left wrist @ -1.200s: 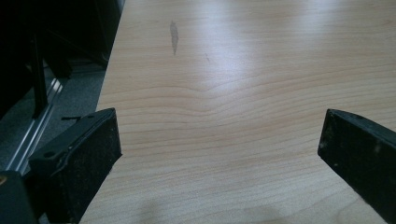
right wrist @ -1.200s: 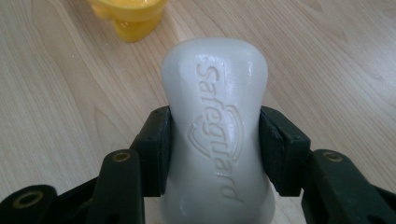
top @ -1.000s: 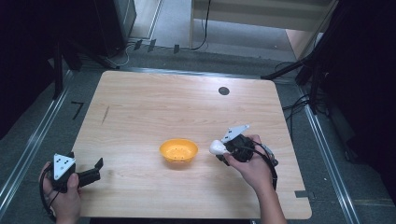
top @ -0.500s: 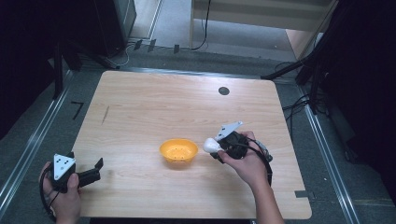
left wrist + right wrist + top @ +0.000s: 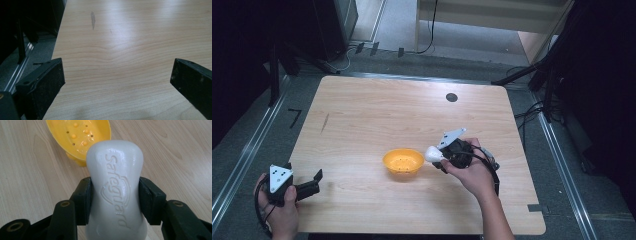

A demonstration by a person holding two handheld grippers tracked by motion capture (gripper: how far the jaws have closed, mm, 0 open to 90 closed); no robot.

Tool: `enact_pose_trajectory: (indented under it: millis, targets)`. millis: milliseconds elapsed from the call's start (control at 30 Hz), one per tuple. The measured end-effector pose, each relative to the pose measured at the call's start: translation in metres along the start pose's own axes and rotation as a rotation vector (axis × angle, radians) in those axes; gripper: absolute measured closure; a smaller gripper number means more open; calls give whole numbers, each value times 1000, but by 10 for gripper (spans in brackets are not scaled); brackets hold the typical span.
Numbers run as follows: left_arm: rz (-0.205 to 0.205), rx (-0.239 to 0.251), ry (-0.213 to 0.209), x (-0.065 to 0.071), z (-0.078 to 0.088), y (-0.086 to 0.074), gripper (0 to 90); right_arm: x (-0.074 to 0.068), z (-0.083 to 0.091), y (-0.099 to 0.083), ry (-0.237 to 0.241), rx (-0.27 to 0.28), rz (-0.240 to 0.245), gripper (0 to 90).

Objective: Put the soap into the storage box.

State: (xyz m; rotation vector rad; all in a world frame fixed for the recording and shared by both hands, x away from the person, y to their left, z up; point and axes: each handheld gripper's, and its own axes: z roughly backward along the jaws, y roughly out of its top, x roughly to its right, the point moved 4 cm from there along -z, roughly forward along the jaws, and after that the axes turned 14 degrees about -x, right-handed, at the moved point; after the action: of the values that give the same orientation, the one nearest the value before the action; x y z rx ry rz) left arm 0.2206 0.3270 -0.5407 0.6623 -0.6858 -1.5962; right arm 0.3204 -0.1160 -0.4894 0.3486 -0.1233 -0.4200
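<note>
Here a white bar of soap (image 5: 115, 187) is clamped across its waist between the jaws of the right gripper (image 5: 443, 155), and is carried just beside the right rim of the yellow soap dish (image 5: 403, 162), above the wooden table (image 5: 377, 112). In the right gripper view, the embossed face of the bar is turned up and its far end overlaps the near edge of the dish, whose studded, perforated floor is seen empty. The step in hand is judged to be the delivery of the bar into the dish; a short advance over the bowl, a lowering and an opening of the jaws are called for next. The left gripper (image 5: 309, 184) is held with jaws wide apart, empty, near the table's front left corner, well apart from the dish.
</note>
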Motion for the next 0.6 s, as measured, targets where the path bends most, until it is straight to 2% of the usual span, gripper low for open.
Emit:
enact_pose_trajectory:
  millis: [600]
  targets:
    - [-1, 0, -1, 0, 0, 0, 0, -6, -2, 15, 13, -1, 46, 502]
